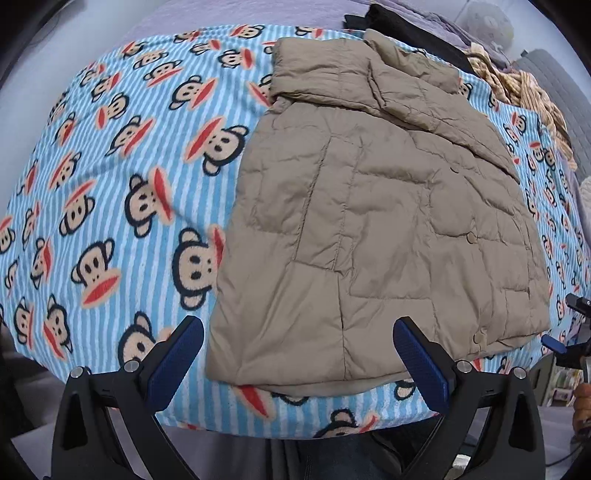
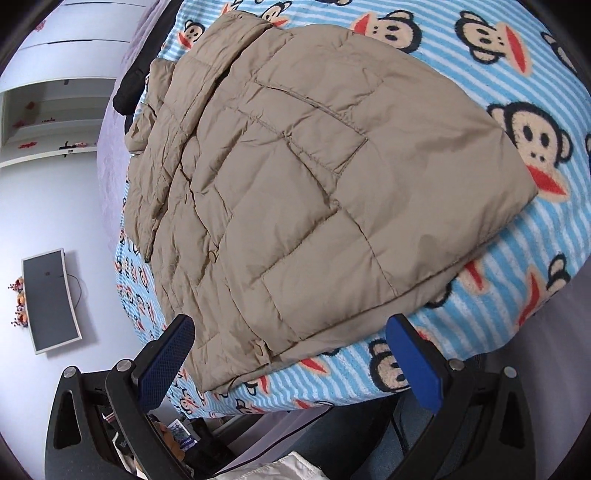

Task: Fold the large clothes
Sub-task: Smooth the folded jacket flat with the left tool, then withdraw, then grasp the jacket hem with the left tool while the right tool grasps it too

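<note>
A tan quilted puffer jacket (image 1: 376, 221) lies folded on a blue-striped monkey-print blanket (image 1: 110, 177), its sleeves folded in over the body and its collar at the far end. My left gripper (image 1: 299, 354) is open and empty, hovering just above the jacket's near hem. The jacket (image 2: 314, 177) also fills the right wrist view on the blanket (image 2: 524, 258). My right gripper (image 2: 291, 354) is open and empty, its fingers straddling the jacket's near corner from above. The right gripper's tip (image 1: 554, 345) shows at the left wrist view's right edge.
Dark clothing (image 1: 402, 26) and a checked yellow cloth (image 1: 517, 88) lie at the bed's far end. The bed edge runs just below both grippers. A monitor (image 2: 50, 299) and white shelves (image 2: 55, 118) stand off to the left in the right wrist view.
</note>
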Tool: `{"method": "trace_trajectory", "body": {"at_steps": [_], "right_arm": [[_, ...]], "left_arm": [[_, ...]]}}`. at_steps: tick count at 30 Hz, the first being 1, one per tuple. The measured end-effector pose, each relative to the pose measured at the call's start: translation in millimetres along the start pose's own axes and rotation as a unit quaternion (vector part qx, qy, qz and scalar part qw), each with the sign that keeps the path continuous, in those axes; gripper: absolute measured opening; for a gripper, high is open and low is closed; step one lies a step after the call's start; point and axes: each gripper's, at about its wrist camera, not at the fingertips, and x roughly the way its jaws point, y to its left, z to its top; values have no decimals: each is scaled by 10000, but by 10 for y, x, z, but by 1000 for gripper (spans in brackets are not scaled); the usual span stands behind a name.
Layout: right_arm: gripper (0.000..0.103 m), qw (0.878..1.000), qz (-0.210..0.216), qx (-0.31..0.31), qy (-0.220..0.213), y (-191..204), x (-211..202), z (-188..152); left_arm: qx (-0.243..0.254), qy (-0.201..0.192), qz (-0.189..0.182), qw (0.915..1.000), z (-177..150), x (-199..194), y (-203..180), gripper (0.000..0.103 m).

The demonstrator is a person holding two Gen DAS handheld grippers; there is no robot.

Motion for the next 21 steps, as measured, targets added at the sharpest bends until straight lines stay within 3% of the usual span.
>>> {"method": "trace_trajectory", "body": {"at_steps": [3,8,12,17,21], "right_arm": [[103,9999,-82,-77,124,-9,1,72],[103,9994,-84,-276,178,-92,-100,133],[103,9995,-93,147,281,-399,-76,165],[103,9975,-24,664,256,-742,-55,176],[103,9947,148,1009,154,-878,-14,198]], "left_arm": [[-324,6,-25,9995,-136,23,118,103],[-865,400,-847,9918,-383,215,240,102],[-1297,678,-1186,9821,-559,410,300,102],[-1955,911,-1599,9633,-635,743,321,102],[-2091,831,-1676,9598,-513,903,257,102]]}}
